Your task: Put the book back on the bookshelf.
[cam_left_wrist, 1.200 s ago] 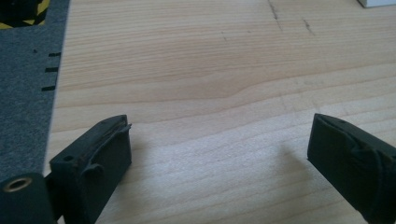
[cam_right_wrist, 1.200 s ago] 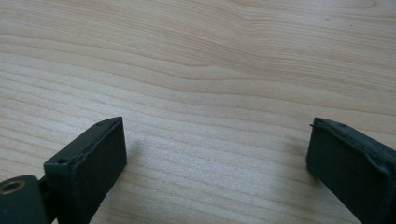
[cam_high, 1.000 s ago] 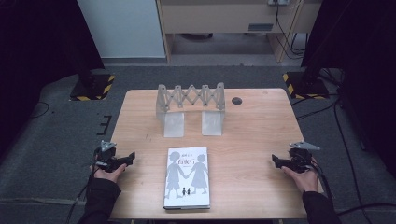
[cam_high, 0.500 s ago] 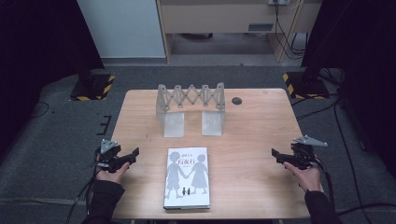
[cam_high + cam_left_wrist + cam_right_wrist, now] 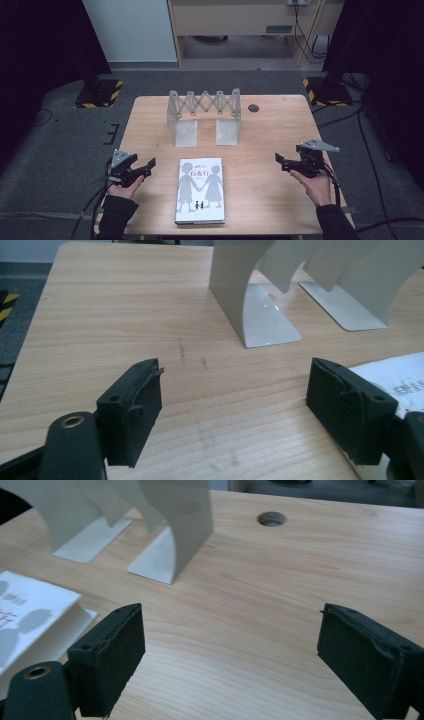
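My left gripper (image 5: pixel 150 164) hovers over the table's left edge, its jaws apart with nothing between them, though they have just been closing. My right gripper (image 5: pixel 278 161) hangs over the right side, jaws wide apart and empty too. Between them the white book (image 5: pixel 201 190) lies flat on the wooden table (image 5: pixel 270 200), cover up. Beyond it stands the grey expandable book rack (image 5: pixel 204 116).

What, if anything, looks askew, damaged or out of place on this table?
Nothing stands out. The book lies flat and closed, square to the table edge; the expanding book rack stands upright behind it. Faint dark scuffs mark the wood, ordinary wear.
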The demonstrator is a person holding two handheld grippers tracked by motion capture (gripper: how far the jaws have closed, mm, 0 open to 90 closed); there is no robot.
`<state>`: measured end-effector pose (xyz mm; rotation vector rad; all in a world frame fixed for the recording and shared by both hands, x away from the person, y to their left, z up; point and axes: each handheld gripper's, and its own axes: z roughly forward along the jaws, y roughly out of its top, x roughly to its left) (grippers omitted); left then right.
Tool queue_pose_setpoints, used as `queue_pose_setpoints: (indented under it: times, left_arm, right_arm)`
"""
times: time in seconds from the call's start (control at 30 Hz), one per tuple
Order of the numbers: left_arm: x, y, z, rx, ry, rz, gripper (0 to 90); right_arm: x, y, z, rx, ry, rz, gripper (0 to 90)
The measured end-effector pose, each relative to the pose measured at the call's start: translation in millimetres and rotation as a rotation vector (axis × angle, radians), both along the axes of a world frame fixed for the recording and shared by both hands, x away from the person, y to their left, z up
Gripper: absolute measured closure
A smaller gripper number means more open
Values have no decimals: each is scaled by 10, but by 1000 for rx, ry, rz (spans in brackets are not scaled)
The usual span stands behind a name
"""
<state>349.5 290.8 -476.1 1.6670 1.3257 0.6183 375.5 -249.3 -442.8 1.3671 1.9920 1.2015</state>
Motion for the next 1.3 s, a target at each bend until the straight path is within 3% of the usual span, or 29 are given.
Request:
queue_pose_setpoints:
  times: [0.2, 0.27, 0.43, 0.53, 0.6, 0.67, 0.7, 0.8, 0.93, 1.03, 1.13, 1.3]
  left_arm:
    - [-8, -151, 69, 1, -13, -35, 214]
    - [-11, -195, 89, -27, -23, -45, 220]
    - [16, -321, 135, -6, -34, -68, 216]
    - [32, -385, 168, -20, -29, -78, 210]
    - [26, -411, 202, -59, -35, -75, 210]
    - [17, -420, 228, -138, -36, -71, 217]
    - [15, -429, 234, -142, -35, -69, 218]
    - [-2, -488, 224, -72, -42, -72, 217]
    - [-30, -560, 135, -37, -20, -85, 208]
    - [-45, -584, 87, -35, -17, -98, 209]
    - [-60, -626, -5, 1, 6, -126, 215]
    - [-87, -653, -101, 19, 37, -146, 241]
  right_arm:
    - [21, 317, 88, 1, -11, 66, 116]
    - [35, 381, 115, 11, -17, 73, 118]
    - [77, 516, 173, 39, -21, 93, 123]
    - [89, 585, 196, 33, -27, 104, 122]
    - [94, 616, 205, 34, -24, 109, 120]
    - [90, 642, 214, 36, -29, 114, 121]
    - [86, 659, 218, 32, -31, 118, 120]
    - [74, 707, 204, 43, -29, 127, 120]
    - [54, 797, 145, 55, -17, 153, 120]
    - [39, 858, 88, 60, -8, 169, 121]
    - [18, 950, -48, 69, 10, 181, 123]
    - [-10, 1016, -167, 65, 25, 192, 125]
